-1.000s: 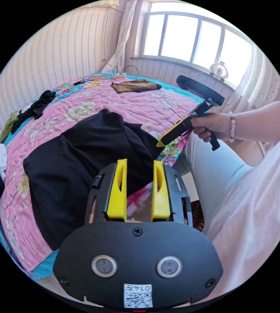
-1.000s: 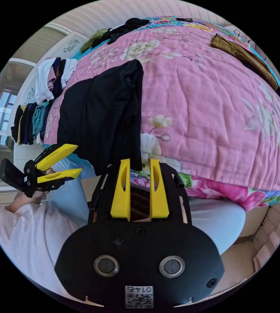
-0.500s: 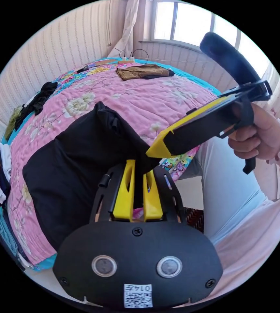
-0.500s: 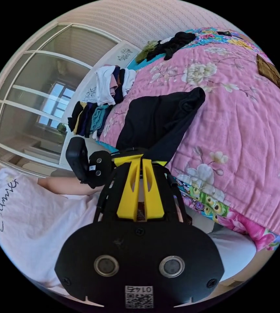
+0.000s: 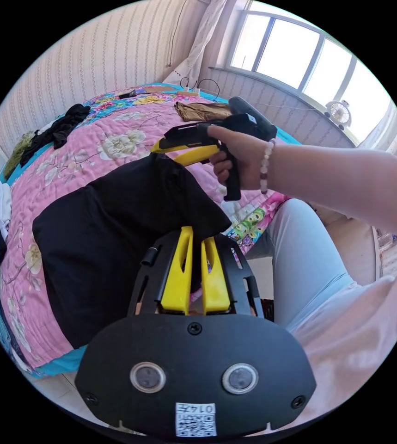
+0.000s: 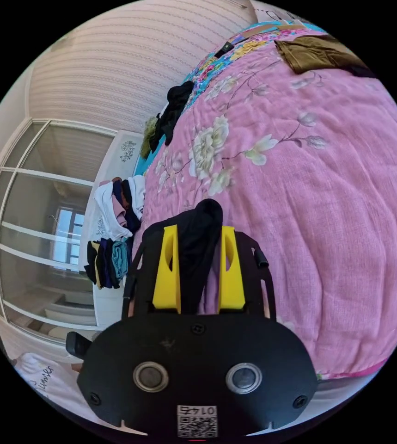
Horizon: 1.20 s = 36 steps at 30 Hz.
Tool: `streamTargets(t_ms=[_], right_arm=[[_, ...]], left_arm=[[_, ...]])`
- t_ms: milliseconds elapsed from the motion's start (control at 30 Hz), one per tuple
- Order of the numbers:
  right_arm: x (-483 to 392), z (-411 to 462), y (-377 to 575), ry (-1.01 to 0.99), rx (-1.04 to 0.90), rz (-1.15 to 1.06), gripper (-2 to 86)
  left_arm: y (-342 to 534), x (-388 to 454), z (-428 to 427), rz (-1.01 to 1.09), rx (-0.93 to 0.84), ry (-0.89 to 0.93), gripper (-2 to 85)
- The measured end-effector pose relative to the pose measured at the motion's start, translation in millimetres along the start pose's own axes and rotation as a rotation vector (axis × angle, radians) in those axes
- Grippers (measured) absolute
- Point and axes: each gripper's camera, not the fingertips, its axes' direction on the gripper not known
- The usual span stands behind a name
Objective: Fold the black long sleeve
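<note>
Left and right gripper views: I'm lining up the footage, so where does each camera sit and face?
Left gripper view: on the left gripper, facing the bed and window; forearm, leg and right gripper show.
Right gripper view: on the right gripper, facing the quilt and wall; a shirt corner shows.
Shared: the black long sleeve.

1. Bed (image 5: 129,134) with a pink floral quilt sits mid-frame in the left gripper view.
2. Striped wallpaper wall (image 5: 92,51) in the upper left.
3. Big bright window (image 5: 300,60) upper right, with a small fan (image 5: 339,112) on the sill.
4. Glass-paned partition (image 6: 36,231) at the left of the right gripper view.
</note>
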Motion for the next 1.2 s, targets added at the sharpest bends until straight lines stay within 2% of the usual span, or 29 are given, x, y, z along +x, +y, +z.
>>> streamTargets(t_ms=[67,200,367,533,600,667,867,967,1033,1200], right_arm=[[5,0,-5,0.000,-0.034,0.062,4.1],[-1,-28,-1,0.012,-0.039,-0.022,2.0],[12,-109,24,-0.045,0.072,-0.027,1.2],[21,-204,73,0.074,0.182,0.030,1.2],[14,-213,82,0.093,0.187,0.043,1.2],[-1,-206,82,0.100,0.159,0.011,1.3],[-87,-123,44,0.033,0.038,-0.165,1.9],[-135,-65,24,0.126,-0.041,-0.242,2.5],[-167,-32,16,0.258,-0.088,-0.292,2.2],[-215,-26,18,0.302,-0.056,-0.473,4.6]], left_arm=[[-1,0,-5,0.011,0.007,0.003,-0.4],[-8,4,-22,0.069,0.030,0.034,-0.5],[-25,27,-45,0.182,0.122,0.229,-0.4],[-44,45,-51,0.207,0.157,0.449,-0.4],[-44,41,-52,0.193,0.143,0.444,-0.4],[-39,29,-56,0.158,0.128,0.413,-0.5],[-9,-59,-90,-0.201,0.201,0.290,-0.5],[9,-102,-93,-0.387,0.184,0.170,-0.6],[20,-131,-89,-0.523,0.122,0.132,-0.9],[30,-159,-96,-0.610,0.088,0.076,-0.7]])
